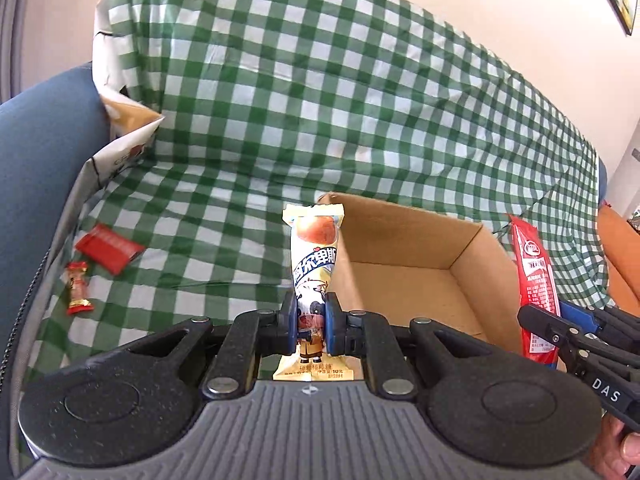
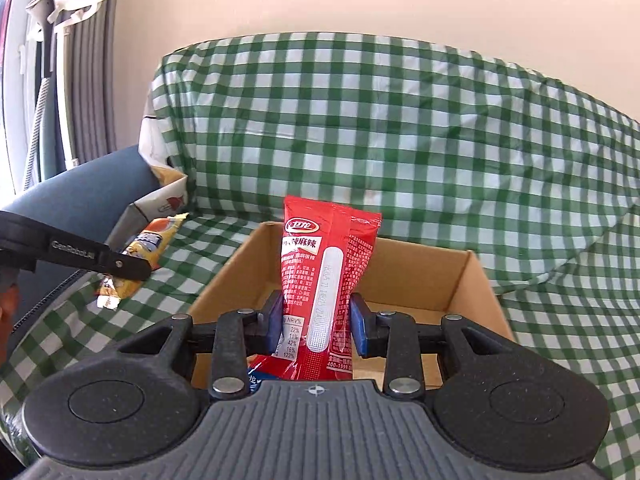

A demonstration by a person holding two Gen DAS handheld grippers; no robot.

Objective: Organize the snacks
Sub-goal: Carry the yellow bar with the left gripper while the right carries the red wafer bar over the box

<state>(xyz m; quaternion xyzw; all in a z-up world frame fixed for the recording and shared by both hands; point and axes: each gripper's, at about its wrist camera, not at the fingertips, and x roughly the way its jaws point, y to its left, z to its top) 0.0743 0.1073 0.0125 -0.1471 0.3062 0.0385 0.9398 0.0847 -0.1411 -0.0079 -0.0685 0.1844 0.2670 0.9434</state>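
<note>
My left gripper (image 1: 311, 322) is shut on a cream and yellow snack packet (image 1: 315, 256) that stands upright between the blue pads, just left of an open cardboard box (image 1: 404, 236). My right gripper (image 2: 316, 320) is shut on a red snack packet (image 2: 324, 264), held upright above the near side of the same cardboard box (image 2: 472, 280). From the left wrist view the red packet (image 1: 534, 276) and the right gripper's fingers (image 1: 552, 324) show at the right. From the right wrist view the cream packet (image 2: 148, 248) and the left gripper's finger (image 2: 120, 266) show at the left.
A green checked cloth (image 1: 320, 100) covers the sofa seat and back. A flat red packet (image 1: 110, 247) and a small red wrapped candy (image 1: 78, 288) lie on the cloth at the left. A white paper bag (image 1: 120, 148) leans on the blue armrest (image 1: 44, 152). A blue wrapper (image 2: 254, 378) peeks inside the box.
</note>
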